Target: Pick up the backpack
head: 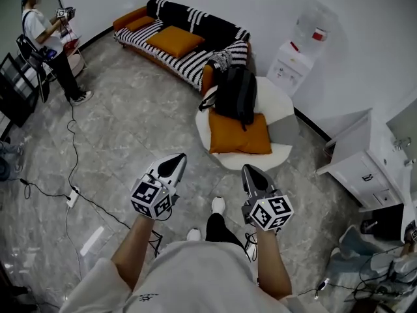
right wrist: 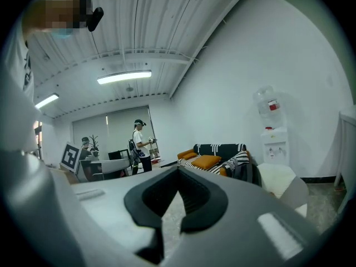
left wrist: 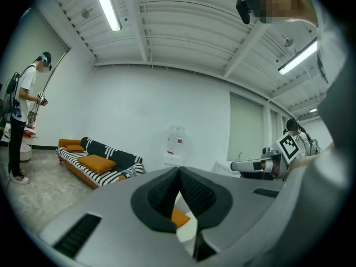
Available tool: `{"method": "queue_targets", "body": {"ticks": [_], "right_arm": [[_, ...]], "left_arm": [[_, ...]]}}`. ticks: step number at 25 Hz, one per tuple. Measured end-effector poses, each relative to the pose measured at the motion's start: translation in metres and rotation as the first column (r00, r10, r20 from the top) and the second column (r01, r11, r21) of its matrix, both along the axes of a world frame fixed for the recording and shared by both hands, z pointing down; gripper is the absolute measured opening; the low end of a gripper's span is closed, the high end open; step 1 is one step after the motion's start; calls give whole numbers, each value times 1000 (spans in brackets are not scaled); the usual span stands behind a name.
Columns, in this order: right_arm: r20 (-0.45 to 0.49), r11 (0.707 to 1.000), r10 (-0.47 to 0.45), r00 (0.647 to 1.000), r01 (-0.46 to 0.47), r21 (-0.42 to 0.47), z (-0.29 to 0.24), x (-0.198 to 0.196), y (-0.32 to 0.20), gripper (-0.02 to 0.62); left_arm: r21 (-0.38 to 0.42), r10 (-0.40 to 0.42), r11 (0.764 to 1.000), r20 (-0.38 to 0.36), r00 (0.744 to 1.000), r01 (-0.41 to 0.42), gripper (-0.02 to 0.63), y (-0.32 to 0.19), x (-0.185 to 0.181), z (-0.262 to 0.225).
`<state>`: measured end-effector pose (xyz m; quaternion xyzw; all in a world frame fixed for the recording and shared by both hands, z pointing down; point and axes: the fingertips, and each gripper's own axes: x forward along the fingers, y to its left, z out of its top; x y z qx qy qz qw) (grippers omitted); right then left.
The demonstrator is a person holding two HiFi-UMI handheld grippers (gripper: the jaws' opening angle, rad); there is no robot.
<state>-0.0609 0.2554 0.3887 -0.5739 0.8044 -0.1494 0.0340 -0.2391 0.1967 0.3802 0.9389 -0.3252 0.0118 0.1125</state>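
The black backpack [head: 236, 93] is sitting upright on the round white armchair [head: 281, 104], leaning against its backrest, with an orange cushion [head: 240, 135] lying just in front of it. The person is holding both grippers out level, well apart from the chair. The left gripper [head: 174, 160] is keeping its jaws pressed together on nothing, and the right gripper [head: 251, 172] is doing likewise. A striped sofa [head: 189, 41] is standing behind the chair.

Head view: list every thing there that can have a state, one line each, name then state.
left gripper: shut, empty
right gripper: shut, empty
backpack: upright on the white chair, untouched
orange cushion: flat on the chair seat before the backpack
water dispenser: bottle mounted on top
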Motion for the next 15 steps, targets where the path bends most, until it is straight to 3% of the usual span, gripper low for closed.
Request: {"method": "queue_targets", "body": {"ticks": [15], "right_arm": [[14, 992, -130, 991, 130, 7, -2, 65, -133, 3]], "left_arm": [[20, -117, 993, 35, 992, 117, -4, -106, 61, -12]]}}
